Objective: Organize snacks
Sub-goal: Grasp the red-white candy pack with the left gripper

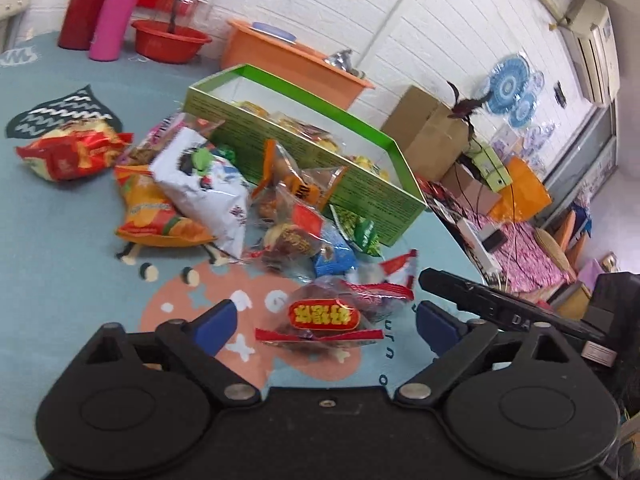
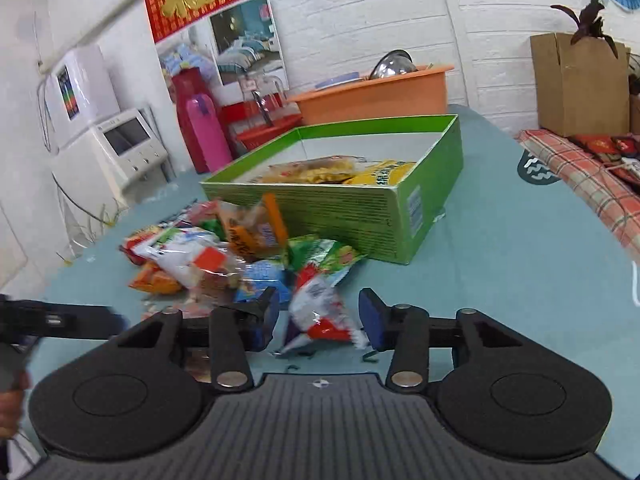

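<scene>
Left wrist view, snacks: a loose heap of snack packets (image 1: 224,200) lies on the blue tablecloth (image 1: 60,280), just in front of and against the near wall of the green box (image 1: 360,184).
Box contents: a few yellow and orange packets (image 2: 332,170) already lie inside the box; much of its floor looks bare from the right wrist view.
Done so far: by my reckoning only a small share is sorted; most of the packets are not yet in the box.
Left to do: the orange chip bag (image 1: 156,216), the white bag (image 1: 208,192), the red bag (image 1: 72,152) lying apart to the left, and the many small wrapped sweets beside them.
Left gripper (image 1: 326,322): jaws stand wide, with a clear-wrapped sweet with a red label (image 1: 324,316) on the cloth between them; the blue pads do not touch it.
Right gripper (image 2: 320,320): jaws partly spread around a red and white packet (image 2: 320,308); the pads look just clear of it, so I would not call it gripped yet.
Step in hand: each hand seems set to pick up one packet at the near edge of the heap.
Surroundings: an orange tub (image 1: 288,60), a pink bottle (image 1: 114,12) and a red basin (image 1: 170,40) stand behind the box, well apart from the heap.
</scene>
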`<state>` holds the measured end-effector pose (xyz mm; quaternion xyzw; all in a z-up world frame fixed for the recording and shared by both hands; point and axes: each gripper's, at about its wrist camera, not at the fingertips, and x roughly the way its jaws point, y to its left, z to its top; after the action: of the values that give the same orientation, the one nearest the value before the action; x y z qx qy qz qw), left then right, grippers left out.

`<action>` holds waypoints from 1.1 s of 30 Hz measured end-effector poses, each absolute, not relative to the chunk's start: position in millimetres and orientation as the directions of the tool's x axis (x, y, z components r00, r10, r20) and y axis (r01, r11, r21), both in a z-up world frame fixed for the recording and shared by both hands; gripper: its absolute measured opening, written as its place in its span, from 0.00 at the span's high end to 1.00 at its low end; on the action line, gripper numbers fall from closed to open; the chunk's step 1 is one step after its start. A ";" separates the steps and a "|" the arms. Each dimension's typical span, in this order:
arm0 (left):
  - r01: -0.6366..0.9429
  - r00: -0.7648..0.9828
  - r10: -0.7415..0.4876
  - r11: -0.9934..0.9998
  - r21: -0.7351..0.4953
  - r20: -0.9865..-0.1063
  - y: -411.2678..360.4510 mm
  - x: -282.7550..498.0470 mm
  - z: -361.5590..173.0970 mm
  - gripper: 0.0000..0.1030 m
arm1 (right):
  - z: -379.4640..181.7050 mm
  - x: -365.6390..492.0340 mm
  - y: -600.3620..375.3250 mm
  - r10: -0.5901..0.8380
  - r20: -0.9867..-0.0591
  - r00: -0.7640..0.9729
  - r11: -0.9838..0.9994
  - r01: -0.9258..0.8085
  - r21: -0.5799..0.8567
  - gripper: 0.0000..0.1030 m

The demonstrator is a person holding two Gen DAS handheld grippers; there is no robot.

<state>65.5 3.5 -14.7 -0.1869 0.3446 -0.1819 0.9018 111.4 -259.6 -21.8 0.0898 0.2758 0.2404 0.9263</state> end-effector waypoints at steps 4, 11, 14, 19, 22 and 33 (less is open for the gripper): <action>0.212 0.685 -0.484 0.847 -0.487 -0.544 -1.2 79.0 -19.3 0.00 | -15.0 89.8 -257.8 0.478 -0.464 0.746 0.878 -0.399 0.263 0.20; 0.191 0.657 -0.548 0.786 -0.588 -0.518 14.7 90.6 -27.8 0.42 | -12.8 84.6 -226.7 0.576 -0.435 0.693 0.817 -0.504 0.280 0.42; 0.197 0.657 -0.552 0.783 -0.590 -0.514 19.2 83.8 -26.7 0.42 | -14.1 88.8 -213.6 0.597 -0.430 0.677 0.801 -0.530 0.278 0.51; 0.208 0.635 -0.571 0.775 -0.596 -0.521 17.5 80.0 -33.6 0.36 | -32.0 87.5 -210.8 0.580 -0.510 0.635 0.808 -0.528 0.261 0.63; 0.217 0.628 -0.574 0.778 -0.589 -0.526 12.6 79.3 -35.3 0.30 | -37.2 83.4 -218.6 0.570 -0.515 0.640 0.818 -0.503 0.280 0.63; 0.271 0.643 -0.592 0.770 -0.578 -0.487 8.4 78.1 -16.6 0.00 | -30.5 65.8 -226.9 0.558 -0.499 0.663 0.825 -0.505 0.252 0.15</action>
<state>78.1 8.4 -16.6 -0.2333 0.3435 -0.2463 0.8757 65.8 -226.9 -30.5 0.0458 0.2886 0.2919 0.9107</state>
